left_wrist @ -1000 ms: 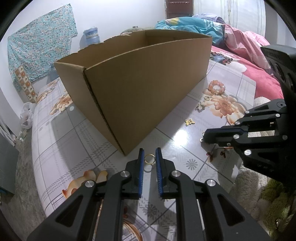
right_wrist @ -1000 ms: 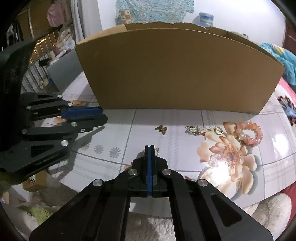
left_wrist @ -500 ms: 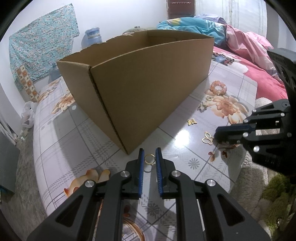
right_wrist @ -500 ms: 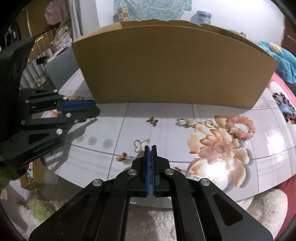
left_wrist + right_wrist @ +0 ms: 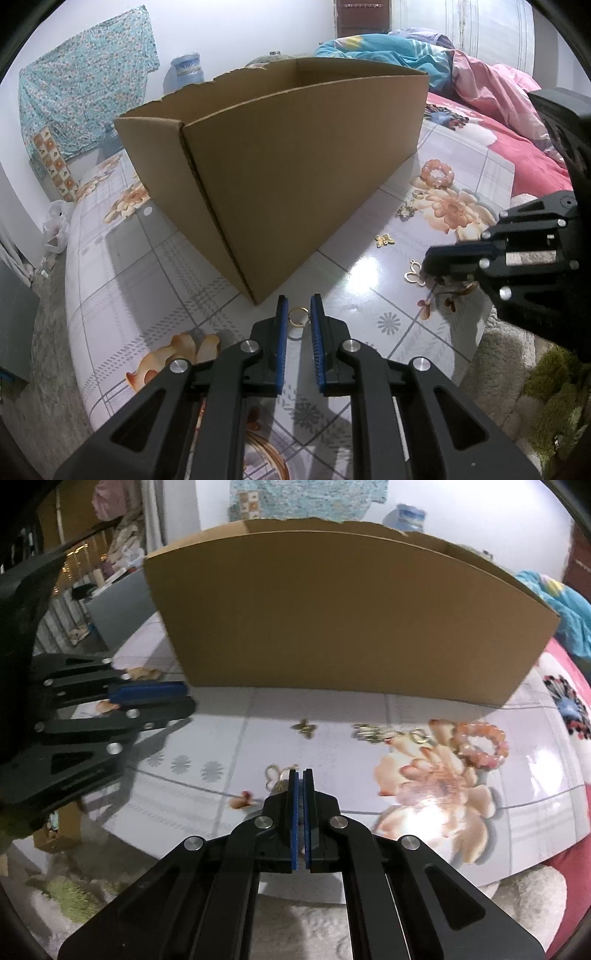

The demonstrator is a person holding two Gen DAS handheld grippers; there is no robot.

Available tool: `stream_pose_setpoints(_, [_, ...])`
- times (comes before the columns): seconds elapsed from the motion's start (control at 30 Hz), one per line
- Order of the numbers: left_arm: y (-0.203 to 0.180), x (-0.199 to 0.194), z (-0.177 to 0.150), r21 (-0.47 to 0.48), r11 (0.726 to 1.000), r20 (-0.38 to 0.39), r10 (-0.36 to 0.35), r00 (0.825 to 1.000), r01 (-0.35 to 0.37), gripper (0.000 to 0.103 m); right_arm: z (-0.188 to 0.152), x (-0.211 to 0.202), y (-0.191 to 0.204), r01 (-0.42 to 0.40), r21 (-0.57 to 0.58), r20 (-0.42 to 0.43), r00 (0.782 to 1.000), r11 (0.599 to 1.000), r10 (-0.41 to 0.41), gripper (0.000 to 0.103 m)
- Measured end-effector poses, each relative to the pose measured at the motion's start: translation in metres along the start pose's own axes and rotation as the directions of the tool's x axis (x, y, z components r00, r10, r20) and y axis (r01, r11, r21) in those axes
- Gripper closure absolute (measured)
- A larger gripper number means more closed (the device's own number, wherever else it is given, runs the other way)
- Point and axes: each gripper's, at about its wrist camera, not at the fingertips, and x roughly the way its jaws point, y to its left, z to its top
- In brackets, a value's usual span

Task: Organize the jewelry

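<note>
Between the left gripper's [image 5: 298, 312] blue pads sits a gold ring [image 5: 297, 316], pinched in the narrow gap above the table [image 5: 122, 280], just off the box's [image 5: 295, 166] near corner. To its right, the right gripper [image 5: 300, 775] is closed on nothing, with a pale butterfly charm [image 5: 274, 775] lying just left of its tips. Farther off lie a gold butterfly [image 5: 303, 727], a silver piece [image 5: 371, 732], another ring [image 5: 419, 734] and a pink bead bracelet [image 5: 480, 744].

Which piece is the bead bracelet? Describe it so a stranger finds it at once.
Start at the big cardboard box; on the floral tabletop before its right end lies the bead bracelet. It alone is a chunky loop of pink-orange beads; its neighbours are small gold-coloured metal pieces.
</note>
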Motion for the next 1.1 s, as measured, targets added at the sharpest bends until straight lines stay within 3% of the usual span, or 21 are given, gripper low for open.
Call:
stream_pose_setpoints(0.1, [0.0,0.0,0.0,-0.003,1.0,0.0,-0.001,1.0,0.001,0.091,-0.003,-0.003,0.004,-0.047,-0.006,-0.008,0.999,0.999,0.047,0.1])
stream_pose_setpoints(0.27, [0.001,0.001,0.0,-0.004,1.0,-0.001,-0.001,1.0,0.001,0.091,0.001,-0.006,0.0,-0.027,0.008,0.008,1.0,1.0,0.026,0.1])
stream_pose_setpoints(0.4, [0.001,0.001,0.0,-0.005,1.0,-0.001,0.0,1.0,0.0,0.091,-0.002,-0.008,-0.012,-0.03,0.02,0.01,1.0,0.999,0.029,0.093])
stream_pose_setpoints(0.67, [0.002,0.001,-0.001,-0.006,1.0,0.0,-0.001,1.0,0.001,0.091,-0.004,-0.005,0.003,-0.053,-0.027,-0.004,0.999,0.998,0.053,0.091])
stream_pose_setpoints(0.73, [0.002,0.001,-0.001,-0.007,1.0,0.001,0.0,1.0,0.0,0.091,-0.003,-0.006,0.002,-0.056,-0.028,0.004,0.998,0.998,0.056,0.085])
stream_pose_setpoints(0.8, [0.002,0.001,-0.002,-0.009,1.0,0.0,-0.001,1.0,0.001,0.091,-0.002,-0.008,0.0,-0.061,-0.023,0.019,0.998,0.998,0.061,0.072])
stream_pose_setpoints(0.97, [0.003,0.001,-0.002,-0.011,1.0,0.0,-0.002,1.0,0.002,0.091,0.0,-0.003,0.004,-0.058,-0.013,0.02,0.998,0.998,0.058,0.072])
stream_pose_setpoints(1.1, [0.003,0.001,-0.002,-0.01,1.0,0.0,-0.003,1.0,0.003,0.091,0.002,0.002,0.019,-0.005,-0.032,0.037,0.999,0.999,0.006,0.072])
